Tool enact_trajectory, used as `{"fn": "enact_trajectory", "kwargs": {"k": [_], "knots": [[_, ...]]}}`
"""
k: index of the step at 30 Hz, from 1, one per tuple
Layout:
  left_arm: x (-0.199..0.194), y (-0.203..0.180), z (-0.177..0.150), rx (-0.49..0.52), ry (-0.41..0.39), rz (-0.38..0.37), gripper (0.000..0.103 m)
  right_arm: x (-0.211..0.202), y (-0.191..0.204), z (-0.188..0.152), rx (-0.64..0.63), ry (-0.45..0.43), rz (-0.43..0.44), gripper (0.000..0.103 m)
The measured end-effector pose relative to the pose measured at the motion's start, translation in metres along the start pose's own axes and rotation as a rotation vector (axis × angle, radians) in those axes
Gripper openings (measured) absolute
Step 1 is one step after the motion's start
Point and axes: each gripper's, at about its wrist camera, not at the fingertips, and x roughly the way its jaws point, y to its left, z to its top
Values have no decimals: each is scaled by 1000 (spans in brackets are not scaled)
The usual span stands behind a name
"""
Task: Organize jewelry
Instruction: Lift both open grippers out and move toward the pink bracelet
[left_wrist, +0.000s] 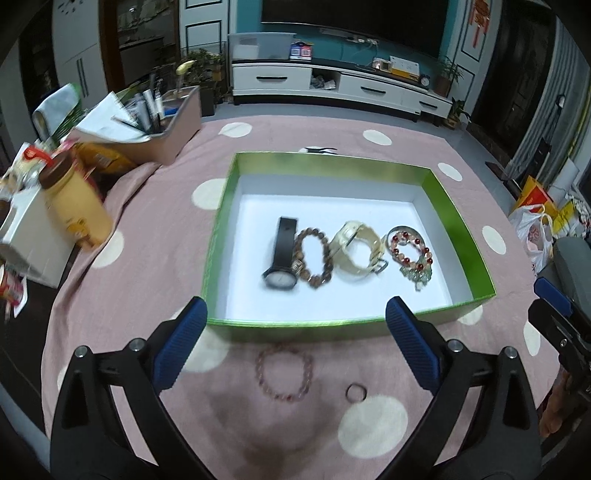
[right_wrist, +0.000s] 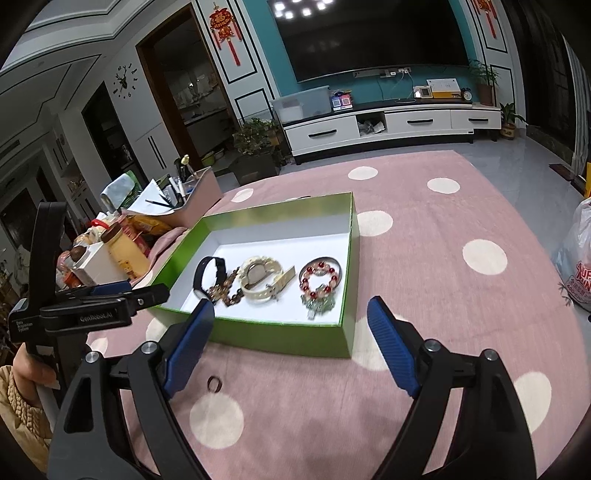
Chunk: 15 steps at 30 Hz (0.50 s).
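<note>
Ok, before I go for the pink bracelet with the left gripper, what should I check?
1. Left gripper open, empty: ok.
2. Pink bracelet on the cloth, outside the box, between the fingers: ok.
3. Ring apart from the bracelet: ok.
4. Right gripper open, empty, off to the side: ok.
5. Free room in the box left of the black watch: ok.
6. Image sharpness: not ok, bracelet blurred.

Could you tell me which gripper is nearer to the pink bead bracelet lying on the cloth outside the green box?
Left. The left gripper hangs open right over the pink bead bracelet. The right gripper is off to its right, beyond the small ring; the bracelet is out of its view.
</note>
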Motion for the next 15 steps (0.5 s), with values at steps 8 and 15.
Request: {"fn": "enact_trajectory", "kwargs": {"k": [8, 15], "knots": [[-15, 40, -39, -119, 24, 21, 99, -6, 15, -22, -32, 38, 26, 85], [-9, 59, -76, -188, 70, -4, 99, 17, 40, -53, -93, 138, 58, 85]]}}
